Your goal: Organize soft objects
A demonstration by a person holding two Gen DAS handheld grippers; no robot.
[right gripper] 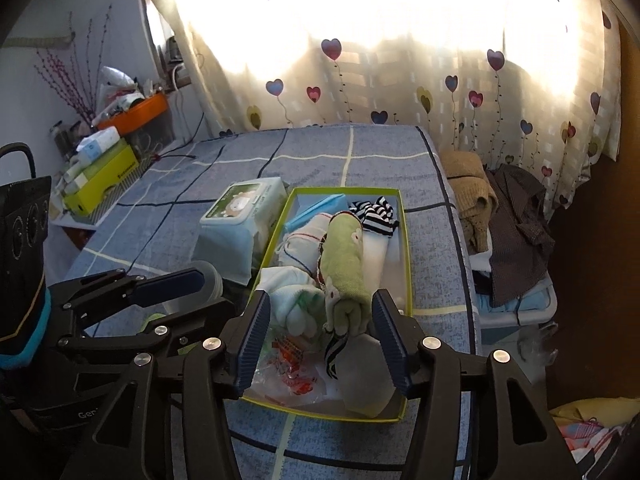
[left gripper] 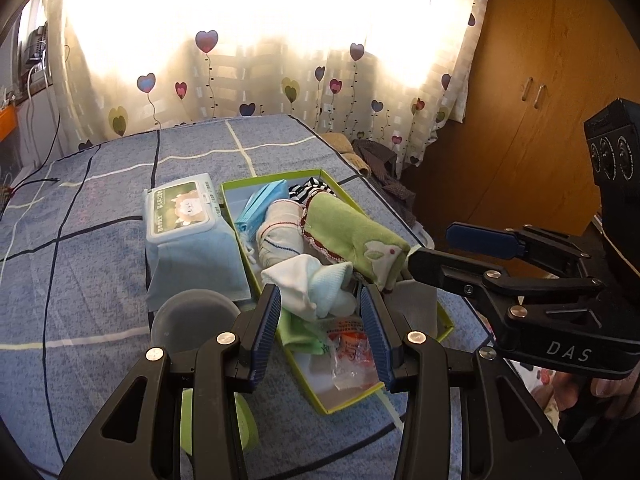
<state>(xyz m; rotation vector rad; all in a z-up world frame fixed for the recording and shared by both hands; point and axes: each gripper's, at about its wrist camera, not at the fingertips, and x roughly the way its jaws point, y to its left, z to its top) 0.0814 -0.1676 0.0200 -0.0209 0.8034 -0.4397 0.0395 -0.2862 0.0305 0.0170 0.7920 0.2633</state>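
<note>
The rolled green terry towel (right gripper: 344,256) lies lengthwise in the shallow green-rimmed box (right gripper: 406,280) on the bed, light and floppy; best pinched mid-roll. Left gripper (left gripper: 320,332) and right gripper (right gripper: 320,344) hover with jaws spread, holding nothing.

Both cameras sit close above the near end of the bed (left gripper: 100,208), looking along their own jaws toward the curtain (right gripper: 400,80). Both views share the green box (left gripper: 316,396) at frame centre, the left from its left, the right from its right.
</note>
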